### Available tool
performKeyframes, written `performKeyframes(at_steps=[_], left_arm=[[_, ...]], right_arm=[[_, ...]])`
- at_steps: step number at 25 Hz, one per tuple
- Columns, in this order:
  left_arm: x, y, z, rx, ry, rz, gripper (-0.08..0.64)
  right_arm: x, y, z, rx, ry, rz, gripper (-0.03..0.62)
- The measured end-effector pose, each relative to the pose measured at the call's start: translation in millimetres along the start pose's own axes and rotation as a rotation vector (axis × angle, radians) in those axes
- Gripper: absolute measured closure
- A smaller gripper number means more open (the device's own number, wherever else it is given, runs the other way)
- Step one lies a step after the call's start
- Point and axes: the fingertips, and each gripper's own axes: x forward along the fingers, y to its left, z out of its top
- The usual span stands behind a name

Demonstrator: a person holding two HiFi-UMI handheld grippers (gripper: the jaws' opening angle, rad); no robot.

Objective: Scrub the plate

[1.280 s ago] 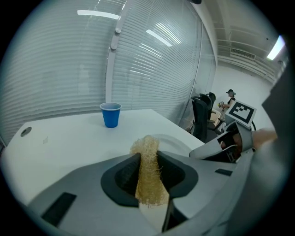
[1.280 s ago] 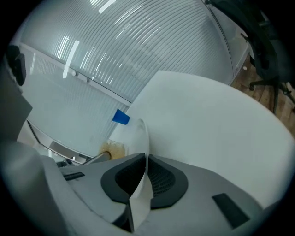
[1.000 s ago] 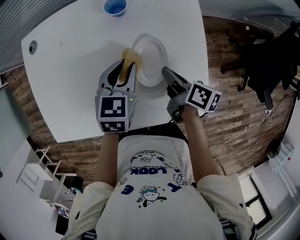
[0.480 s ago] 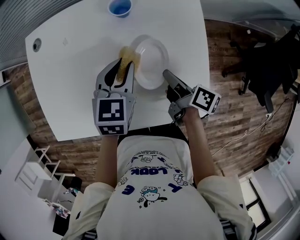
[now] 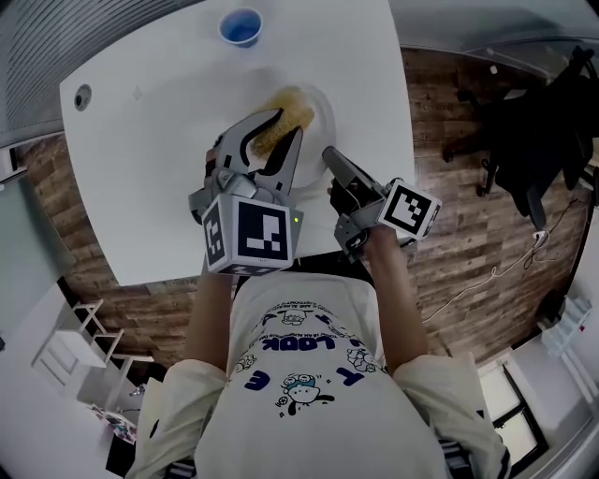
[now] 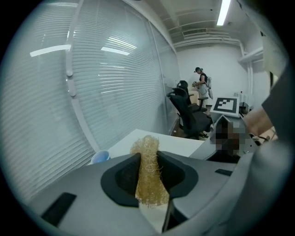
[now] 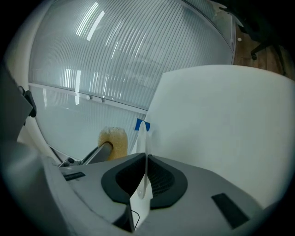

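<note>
Yellow scrubber, pinched tight in the left gripper, has just moved from beside the white plate to over it, while the right gripper pinches the plate's near edge above the table, so scrubbing can start.

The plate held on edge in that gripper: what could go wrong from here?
The right gripper grips the plate only by its thin rim, so pushing with the scrubber in the left gripper might twist it loose and drop it onto the table. A wide stroke could also reach the blue cup beyond, though it stands some way off.
</note>
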Motion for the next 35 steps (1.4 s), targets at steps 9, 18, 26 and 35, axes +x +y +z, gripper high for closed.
performKeyframes(at_steps=[9,18,26,35], left_arm=[[4.9,-45.7,13.5,0.286,0.02,-0.129,0.433],[16.4,-44.2,7.5,0.383,0.07,-0.119,0.433],[22.9,-10.4,7.8,0.33,0.08,-0.027,0.433],[20.2,13.6,-4.5,0.293,0.109,0.015,0.433]], right_arm=[[5.7,14.4,-1.3,0.006,-0.003,0.044,0.581],[5.9,19.4,-6.2,0.005,0.013,0.051,0.581],[6.4,25.0,-4.4,0.016,0.013,0.075,0.581],[8.6,22.5,3.5,0.034,0.0,0.073,0.581]])
